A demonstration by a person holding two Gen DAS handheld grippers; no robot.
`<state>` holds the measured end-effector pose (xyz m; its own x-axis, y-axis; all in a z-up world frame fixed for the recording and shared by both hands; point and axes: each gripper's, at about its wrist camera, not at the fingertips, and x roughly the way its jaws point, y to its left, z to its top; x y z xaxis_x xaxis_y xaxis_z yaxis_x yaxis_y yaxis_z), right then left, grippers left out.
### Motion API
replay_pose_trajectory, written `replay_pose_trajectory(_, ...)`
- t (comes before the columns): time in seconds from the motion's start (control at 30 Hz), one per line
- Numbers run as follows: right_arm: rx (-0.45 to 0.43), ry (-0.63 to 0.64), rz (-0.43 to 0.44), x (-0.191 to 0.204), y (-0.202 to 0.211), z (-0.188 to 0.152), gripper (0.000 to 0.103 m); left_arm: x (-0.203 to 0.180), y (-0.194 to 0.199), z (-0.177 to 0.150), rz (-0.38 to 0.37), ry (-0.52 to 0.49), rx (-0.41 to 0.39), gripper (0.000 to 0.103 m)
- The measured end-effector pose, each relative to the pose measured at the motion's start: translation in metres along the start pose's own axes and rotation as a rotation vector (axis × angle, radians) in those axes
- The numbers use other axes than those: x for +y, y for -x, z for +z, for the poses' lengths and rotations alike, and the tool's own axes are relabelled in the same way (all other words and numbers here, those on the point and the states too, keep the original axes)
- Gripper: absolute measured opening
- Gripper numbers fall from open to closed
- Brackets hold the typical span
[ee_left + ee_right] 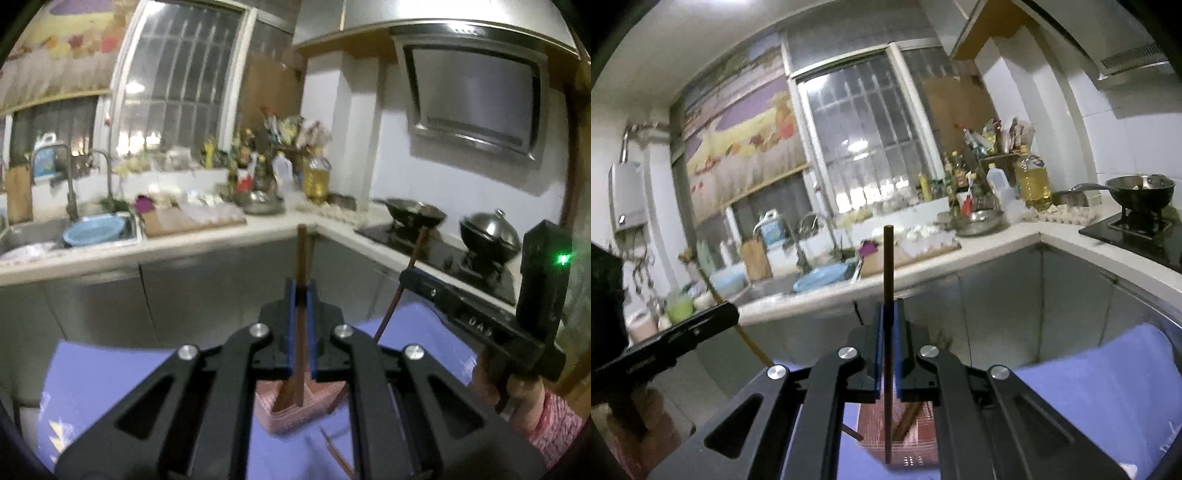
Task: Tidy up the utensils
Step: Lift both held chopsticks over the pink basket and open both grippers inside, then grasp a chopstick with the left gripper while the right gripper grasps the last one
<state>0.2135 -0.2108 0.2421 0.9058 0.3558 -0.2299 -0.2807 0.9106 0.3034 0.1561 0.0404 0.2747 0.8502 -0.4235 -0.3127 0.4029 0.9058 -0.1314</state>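
Chopsticks (302, 280) (888, 295), one clamped upright in each closed gripper (303, 295) (888, 314) above the pink holder (288, 410), could miss its rim and slip.

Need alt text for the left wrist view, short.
The left claw is shut on a brown chopstick standing upright above a pink holder on a purple cloth. To its right, the right claw holds another chopstick at a slant; a kitchen counter lies behind.
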Motion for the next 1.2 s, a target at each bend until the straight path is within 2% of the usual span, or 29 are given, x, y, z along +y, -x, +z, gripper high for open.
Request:
replay_pose_trajectory(0.1, 0.019, -0.002, -0.019, -0.002, -0.035, 0.002, 0.005, 0.005, -0.029, 0.007, 0.030, -0.019, 0.028, 0.005)
replay_pose_trajectory(0.23, 0.159, -0.018, -0.025, -0.010, -0.083, -0.025, 0.005, 0.011, -0.088, -0.012, 0.074, -0.055, 0.187, 0.005)
replay_pose_trajectory(0.37, 0.297, -0.014, -0.021, -0.015, -0.119, -0.069, 0.006, 0.016, -0.133, -0.046, 0.086, -0.051, 0.325, 0.006)
replay_pose_trajectory(0.4, 0.310, -0.017, -0.016, -0.013, -0.121, -0.077, 0.006, 0.018, -0.145, -0.055, 0.104, -0.049, 0.363, 0.007)
replay_pose_trajectory(0.43, 0.323, -0.021, -0.011, -0.014, -0.125, -0.082, 0.007, 0.020, -0.158, -0.066, 0.120, -0.044, 0.406, 0.013)
replay_pose_trajectory(0.47, 0.330, -0.020, -0.008, -0.013, -0.125, -0.085, 0.009, 0.023, -0.164, -0.074, 0.124, -0.036, 0.427, 0.019)
replay_pose_trajectory(0.5, 0.324, -0.013, -0.018, -0.012, -0.123, -0.085, 0.012, 0.024, -0.166, -0.079, 0.132, -0.028, 0.435, 0.021)
replay_pose_trajectory(0.53, 0.305, -0.003, -0.034, -0.012, -0.118, -0.083, 0.014, 0.026, -0.165, -0.082, 0.137, -0.016, 0.434, 0.027)
replay_pose_trajectory(0.57, 0.287, 0.002, -0.044, -0.010, -0.114, -0.080, 0.024, 0.029, -0.163, -0.082, 0.137, -0.006, 0.426, 0.032)
replay_pose_trajectory(0.6, 0.262, 0.000, -0.049, -0.010, -0.107, -0.077, 0.039, 0.032, -0.158, -0.079, 0.137, 0.006, 0.408, 0.035)
replay_pose_trajectory(0.67, 0.203, -0.026, -0.039, -0.013, -0.091, -0.066, 0.049, 0.035, -0.143, -0.068, 0.147, 0.029, 0.350, 0.042)
replay_pose_trajectory(0.77, 0.142, -0.038, -0.025, -0.013, -0.054, -0.053, 0.049, 0.035, -0.111, -0.052, 0.159, 0.067, 0.262, 0.043)
replay_pose_trajectory(0.87, 0.137, -0.025, -0.020, -0.016, -0.016, -0.059, 0.048, 0.032, -0.069, -0.053, 0.134, 0.095, 0.201, 0.043)
replay_pose_trajectory(0.9, 0.160, -0.014, -0.014, -0.017, -0.007, -0.067, 0.043, 0.029, -0.060, -0.057, 0.128, 0.096, 0.194, 0.043)
replay_pose_trajectory(1.0, 0.332, 0.066, -0.039, -0.017, 0.013, -0.123, 0.027, 0.020, -0.035, -0.089, 0.113, 0.081, 0.216, 0.043)
replay_pose_trajectory(1.03, 0.423, 0.091, -0.053, -0.018, 0.018, -0.155, 0.024, 0.017, -0.030, -0.103, 0.106, 0.077, 0.236, 0.043)
replay_pose_trajectory(1.13, 0.614, 0.120, -0.069, -0.020, 0.021, -0.225, 0.020, 0.001, -0.033, -0.161, 0.062, 0.072, 0.377, 0.043)
replay_pose_trajectory(1.2, 0.685, 0.113, -0.061, -0.020, 0.023, -0.252, 0.020, -0.008, -0.039, -0.189, 0.046, 0.066, 0.451, 0.043)
